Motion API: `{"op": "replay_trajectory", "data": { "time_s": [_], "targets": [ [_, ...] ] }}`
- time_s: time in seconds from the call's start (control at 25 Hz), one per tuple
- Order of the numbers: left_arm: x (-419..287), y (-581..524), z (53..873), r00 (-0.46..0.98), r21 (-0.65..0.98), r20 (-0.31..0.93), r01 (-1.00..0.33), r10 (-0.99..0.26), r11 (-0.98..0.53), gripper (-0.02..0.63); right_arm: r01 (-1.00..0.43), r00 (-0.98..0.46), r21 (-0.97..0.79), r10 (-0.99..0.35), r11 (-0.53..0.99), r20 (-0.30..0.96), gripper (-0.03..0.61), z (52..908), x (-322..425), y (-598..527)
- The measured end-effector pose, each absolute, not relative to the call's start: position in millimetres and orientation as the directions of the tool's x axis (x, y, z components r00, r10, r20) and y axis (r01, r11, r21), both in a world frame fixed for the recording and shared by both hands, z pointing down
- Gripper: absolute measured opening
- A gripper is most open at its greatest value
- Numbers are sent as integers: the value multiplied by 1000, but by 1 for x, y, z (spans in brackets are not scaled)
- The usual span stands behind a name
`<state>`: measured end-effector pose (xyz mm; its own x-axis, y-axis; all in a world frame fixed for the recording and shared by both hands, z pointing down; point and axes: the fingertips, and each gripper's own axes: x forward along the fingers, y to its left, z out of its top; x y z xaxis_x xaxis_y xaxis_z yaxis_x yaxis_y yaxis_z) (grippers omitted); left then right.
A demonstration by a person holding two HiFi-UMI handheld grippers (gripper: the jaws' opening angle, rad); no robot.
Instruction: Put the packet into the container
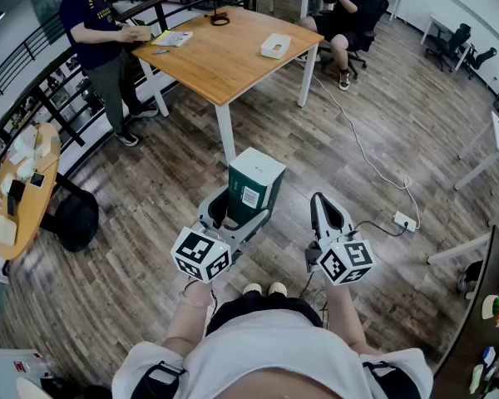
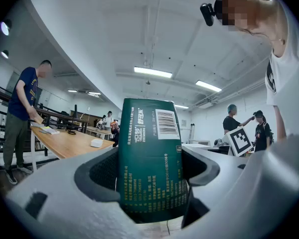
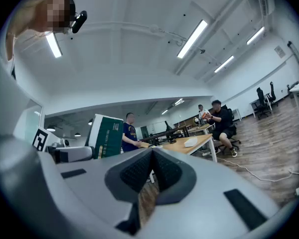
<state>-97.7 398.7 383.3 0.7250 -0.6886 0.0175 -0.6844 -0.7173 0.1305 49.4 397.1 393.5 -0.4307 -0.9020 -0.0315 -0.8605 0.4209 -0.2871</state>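
Nearest the head camera is the person's white shirt (image 1: pixel 266 347). Just past it sit the 2 marker cubes, with the left claw (image 1: pixel 237 210) and the right claw (image 1: pixel 322 199) held level above the wood-plank floor (image 1: pixel 399 123).

The left claw grips the packet (image 1: pixel 254 179), a dark green pack with a white top. It stands upright between the widely spread jaws, clear of the floor.

The left gripper view puts the packet (image 2: pixel 149 158) right up close, with both pads pressed against its sides. It also shows a barcode (image 2: pixel 166 123) and rows of pale print, which the head view reduces to 1 small label.

The right gripper view shows the right claw's jaws meeting tip to tip with nothing between them. The packet (image 3: pixel 105 136) appears off to the left there, apart from that claw, with its white edge turned this way.

Only the head view looks down on the wooden surface (image 1: pixel 224 65), which carries a small white box (image 1: pixel 275 46). It alone also shows a white cable (image 1: pixel 358 140) running across the floor to a power strip (image 1: pixel 402 219). A standing person (image 1: pixel 96 23) is at the surface's left end, and a seated person (image 1: pixel 349 11) is beyond its far corner.
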Motion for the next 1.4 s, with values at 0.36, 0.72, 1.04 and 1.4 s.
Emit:
{"op": "replay_trajectory", "data": {
  "time_s": [0.36, 0.72, 1.04, 1.4],
  "targets": [
    [-108, 379, 398, 683, 125, 67, -729, -728, -673, 382, -857, -422, -327, -907, 399, -1, 12, 403, 41, 364],
    [-93, 370, 409, 674, 164, 76, -735, -735, -658, 382, -858, -430, -301, -903, 417, -26, 12, 391, 41, 350],
    [-81, 363, 406, 660, 200, 65, -743, -748, -638, 382, -844, -440, -328, -898, 424, -28, 12, 385, 42, 344],
    [-68, 360, 411, 660, 163, 98, -749, -745, -643, 382, -856, -429, -306, -903, 416, -27, 11, 387, 56, 344]
  ]
}}
